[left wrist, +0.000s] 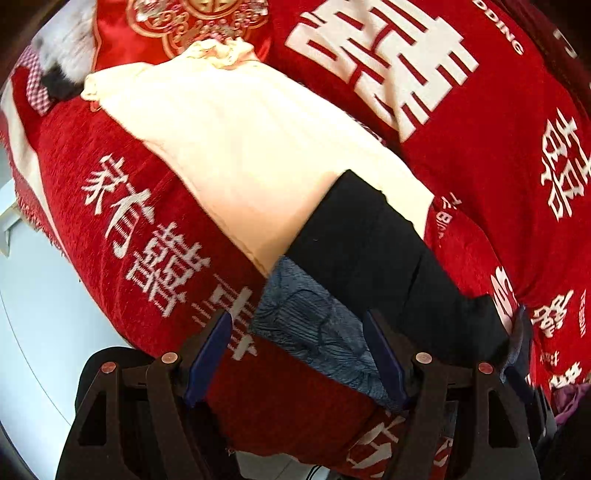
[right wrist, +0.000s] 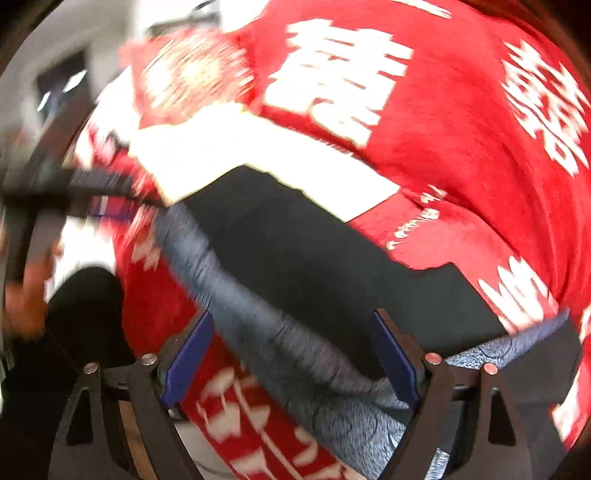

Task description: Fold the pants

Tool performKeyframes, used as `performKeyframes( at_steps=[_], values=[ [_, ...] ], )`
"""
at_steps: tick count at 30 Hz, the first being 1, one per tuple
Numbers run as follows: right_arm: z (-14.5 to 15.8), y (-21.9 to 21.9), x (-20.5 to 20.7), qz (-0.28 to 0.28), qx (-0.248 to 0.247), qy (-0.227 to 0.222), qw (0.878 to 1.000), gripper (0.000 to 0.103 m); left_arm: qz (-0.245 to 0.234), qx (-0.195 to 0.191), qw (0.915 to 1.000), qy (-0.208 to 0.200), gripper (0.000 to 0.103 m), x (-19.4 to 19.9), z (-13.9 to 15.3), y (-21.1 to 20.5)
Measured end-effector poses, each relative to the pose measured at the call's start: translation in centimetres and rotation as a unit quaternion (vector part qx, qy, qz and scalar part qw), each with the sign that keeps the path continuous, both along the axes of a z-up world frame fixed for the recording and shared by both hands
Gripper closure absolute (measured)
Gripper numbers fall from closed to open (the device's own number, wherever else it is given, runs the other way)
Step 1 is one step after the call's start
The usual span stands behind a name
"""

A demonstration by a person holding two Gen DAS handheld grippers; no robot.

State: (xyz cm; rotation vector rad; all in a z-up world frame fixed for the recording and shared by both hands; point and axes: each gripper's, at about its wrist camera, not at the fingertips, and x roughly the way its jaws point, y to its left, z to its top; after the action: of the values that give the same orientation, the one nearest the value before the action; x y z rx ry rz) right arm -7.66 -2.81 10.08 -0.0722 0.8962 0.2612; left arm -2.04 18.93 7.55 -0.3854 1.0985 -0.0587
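Black pants (left wrist: pixel 373 254) lie on a red cloth with white characters (left wrist: pixel 140 236), partly over a cream garment (left wrist: pixel 236 147) and a grey-blue patterned garment (left wrist: pixel 314 325). My left gripper (left wrist: pixel 299 350) is open just above the grey-blue garment, beside the black pants, holding nothing. In the blurred right wrist view the black pants (right wrist: pixel 295 251) and grey-blue garment (right wrist: pixel 266 332) run between the open fingers of my right gripper (right wrist: pixel 291 350), which is closed on nothing. The left gripper's dark frame (right wrist: pixel 48 188) shows at the far left.
A red embroidered cushion (left wrist: pixel 177 29) and a grey-white furry item (left wrist: pixel 70 48) lie at the far end. The red cloth's fringed edge (left wrist: pixel 40 225) drops to a pale floor (left wrist: pixel 37 314) at the left. The red cloth (right wrist: pixel 461 129) extends to the right.
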Motion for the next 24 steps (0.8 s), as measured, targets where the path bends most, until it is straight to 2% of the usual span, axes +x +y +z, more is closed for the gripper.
performKeyframes(
  at_steps=[2,3,4,5,6,8,10,13,16,19,20,22,24],
  values=[
    [-0.7,-1.8,1.3,-0.069,0.025,0.003,0.997,0.015,-0.012,0.003,0.9999,0.0,0.029,0.3,0.1,-1.5],
    [-1.9,-2.5,1.9,-0.107,0.034,0.015,0.994,0.015,-0.02,0.004,0.9998,0.001,0.029,0.6,0.1,-2.3],
    [-3.5,-2.6,2.3,-0.115,0.034,0.042,0.992,0.015,-0.032,0.012,0.9994,0.001,0.029,0.8,0.3,-3.4],
    [-5.2,-2.1,2.9,-0.098,0.035,0.079,0.991,0.015,-0.041,0.024,0.9989,0.0,0.029,0.9,0.5,-4.5],
    [-7.0,-0.9,3.0,-0.068,0.012,0.109,0.992,0.014,-0.056,0.04,0.9976,-0.006,0.029,1.0,0.8,-5.8],
    [-7.4,2.0,1.6,-0.021,-0.074,0.062,0.995,0.012,-0.087,0.069,0.9936,-0.02,0.029,1.5,1.2,-8.3],
    [-7.9,3.3,1.3,-0.001,-0.091,0.068,0.993,0.004,-0.12,0.092,0.988,-0.031,0.029,1.9,1.4,-10.9],
    [-8.4,4.4,1.0,0.019,-0.12,0.07,0.99,0.002,-0.143,0.117,0.9822,-0.035,0.029,2.7,1.0,-13.5],
    [-7.9,4.1,0.7,0.021,-0.109,0.073,0.991,0.002,-0.153,0.134,0.9787,-0.03,0.029,3.2,0.1,-14.5],
    [-6.6,2.6,0.3,0.013,-0.081,0.071,0.994,0.002,-0.157,0.134,0.9783,-0.019,0.029,3.5,-1.1,-14.3],
    [-6.3,2.1,-0.3,0.01,-0.075,0.067,0.995,0.002,-0.156,0.135,0.9784,-0.015,0.026,3.7,-1.6,-14.2],
    [-5.6,1.4,-0.8,0.004,-0.07,0.059,0.996,0.002,-0.154,0.136,0.9786,-0.006,0.0,3.9,-2.6,-13.9],
    [-5.0,0.8,-1.1,-0.007,-0.066,0.056,0.996,0.002,-0.151,0.143,0.9782,-0.001,0.0,3.9,-3.7,-13.7]
  ],
)
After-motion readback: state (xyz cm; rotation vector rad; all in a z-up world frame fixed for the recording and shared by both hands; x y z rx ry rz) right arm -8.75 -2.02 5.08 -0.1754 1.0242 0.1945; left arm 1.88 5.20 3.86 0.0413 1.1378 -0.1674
